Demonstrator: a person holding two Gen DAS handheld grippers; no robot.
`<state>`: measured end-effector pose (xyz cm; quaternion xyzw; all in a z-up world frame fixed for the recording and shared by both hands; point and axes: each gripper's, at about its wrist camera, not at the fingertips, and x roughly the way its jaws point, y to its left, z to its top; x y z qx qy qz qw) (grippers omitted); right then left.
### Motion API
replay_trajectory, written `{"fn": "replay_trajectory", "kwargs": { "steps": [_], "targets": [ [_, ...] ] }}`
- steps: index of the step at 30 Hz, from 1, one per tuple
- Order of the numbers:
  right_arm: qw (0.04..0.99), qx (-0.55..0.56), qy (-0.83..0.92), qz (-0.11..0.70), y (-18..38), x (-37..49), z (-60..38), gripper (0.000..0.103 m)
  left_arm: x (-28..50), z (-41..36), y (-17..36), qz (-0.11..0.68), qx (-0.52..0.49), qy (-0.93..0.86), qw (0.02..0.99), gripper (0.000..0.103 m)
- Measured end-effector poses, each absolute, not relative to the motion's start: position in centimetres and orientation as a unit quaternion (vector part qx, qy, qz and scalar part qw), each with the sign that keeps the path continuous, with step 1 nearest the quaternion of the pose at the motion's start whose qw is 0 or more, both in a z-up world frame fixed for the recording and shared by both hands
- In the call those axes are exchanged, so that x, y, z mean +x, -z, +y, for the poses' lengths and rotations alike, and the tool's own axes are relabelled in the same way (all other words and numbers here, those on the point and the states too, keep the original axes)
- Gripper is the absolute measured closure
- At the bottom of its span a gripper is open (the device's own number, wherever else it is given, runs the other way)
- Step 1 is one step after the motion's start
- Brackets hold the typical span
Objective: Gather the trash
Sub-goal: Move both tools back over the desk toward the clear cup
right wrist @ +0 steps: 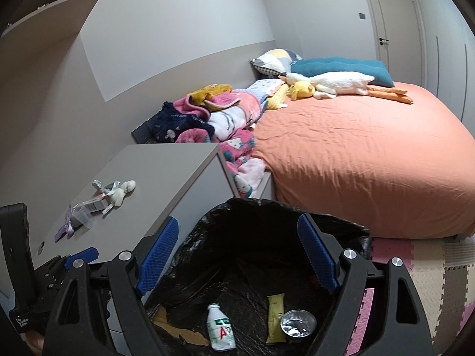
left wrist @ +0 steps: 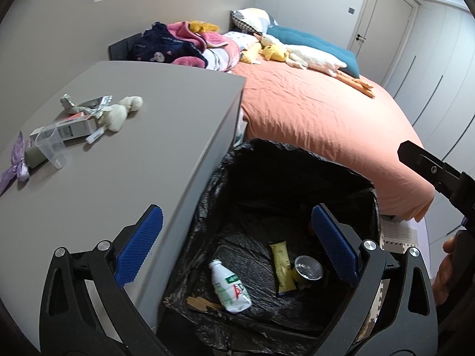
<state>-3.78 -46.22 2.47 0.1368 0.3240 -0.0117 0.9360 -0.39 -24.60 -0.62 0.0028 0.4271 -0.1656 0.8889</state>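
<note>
Trash remains on the grey cabinet top (left wrist: 124, 136) to the left of the bin (left wrist: 285, 237): farthest from the bin lies a purple ribbon bow (left wrist: 14, 169), then a clear plastic cup (left wrist: 52, 148) on its side, a white carton (left wrist: 68, 129) with a barcode, a crumpled silver foil wrapper (left wrist: 89, 105), and nearest the bin a small cream plush toy (left wrist: 118, 112). The cup touches the carton and the plush lies against the carton's end; all sit well back from the cabinet edge that faces the bin.

The left gripper (left wrist: 237, 249) hangs over the bin's left rim, its blue-padded jaws wide apart and holding nothing. One pad sits over the cabinet corner, the other over the bin's interior.

The bin stands just beside the cabinet, lined with a black bag. On its floor, from the cabinet side outward, lie a scrap of brown cardboard (left wrist: 202, 304), a white drink bottle (left wrist: 230, 287) with a green label on its side, a yellow wrapper (left wrist: 283, 267), and a round foil cup (left wrist: 308, 267) touching the wrapper.

The right gripper (right wrist: 239, 255) hovers above the same bin, jaws spread wide and empty, the bin's contents visible between its pads.

Beyond the bin to the right is a bed (left wrist: 326, 118) with an orange sheet, a heap of pink blankets (left wrist: 207, 50) at the cabinet side, and a white plush goose (left wrist: 311, 56) by a teal pillow (left wrist: 311, 41).
</note>
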Motion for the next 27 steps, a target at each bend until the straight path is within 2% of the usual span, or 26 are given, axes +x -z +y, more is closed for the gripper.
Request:
{"fn": "replay_trajectory", "kwargs": {
  "steps": [27],
  "targets": [
    [0.922, 0.085, -0.098, 0.365, -1.2, 4.0, -34.5, 0.020, 2.5, -12.1, 1.1, 0.432, -0.039, 0.046, 0.900, 0.006]
  ]
}}
